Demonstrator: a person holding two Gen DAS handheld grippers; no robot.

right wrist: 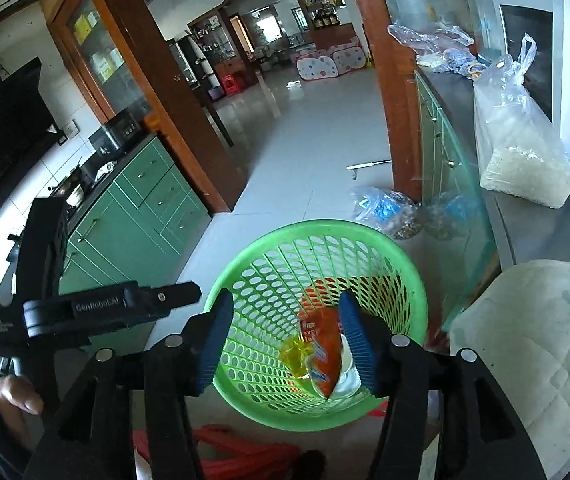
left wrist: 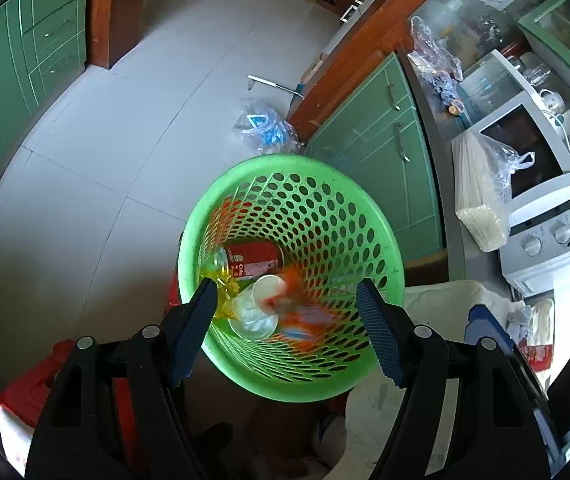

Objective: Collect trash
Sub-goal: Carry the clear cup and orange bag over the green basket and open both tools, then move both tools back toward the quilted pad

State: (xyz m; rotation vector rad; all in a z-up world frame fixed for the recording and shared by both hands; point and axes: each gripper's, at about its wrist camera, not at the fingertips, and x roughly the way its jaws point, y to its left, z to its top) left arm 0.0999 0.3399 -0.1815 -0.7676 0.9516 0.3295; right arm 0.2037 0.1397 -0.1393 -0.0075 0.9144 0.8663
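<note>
A green perforated trash basket [left wrist: 325, 184] stands on the floor below both grippers; it also shows in the right wrist view [right wrist: 269, 280]. Inside lie a red can [left wrist: 257, 258], a white paper cup [left wrist: 267, 286], a clear plastic cup [left wrist: 251, 318], a yellow wrapper [left wrist: 225, 292] and an orange snack packet [left wrist: 305, 320], blurred as if moving. The packet [right wrist: 323, 344] and yellow wrapper [right wrist: 295, 354] show in the right wrist view too. My left gripper [left wrist: 287, 298] is open and empty above the basket. My right gripper [right wrist: 285, 318] is open and empty above it. The left gripper's body [right wrist: 97, 308] shows at left.
A clear plastic bag with blue items [left wrist: 267, 128] lies on the tiled floor beyond the basket, by green cabinets [left wrist: 381, 148]. The counter at right holds a bag of rice [right wrist: 525, 160], a microwave [left wrist: 537, 176] and a white cloth [right wrist: 537, 344]. A red stool [left wrist: 41, 384] stands below left.
</note>
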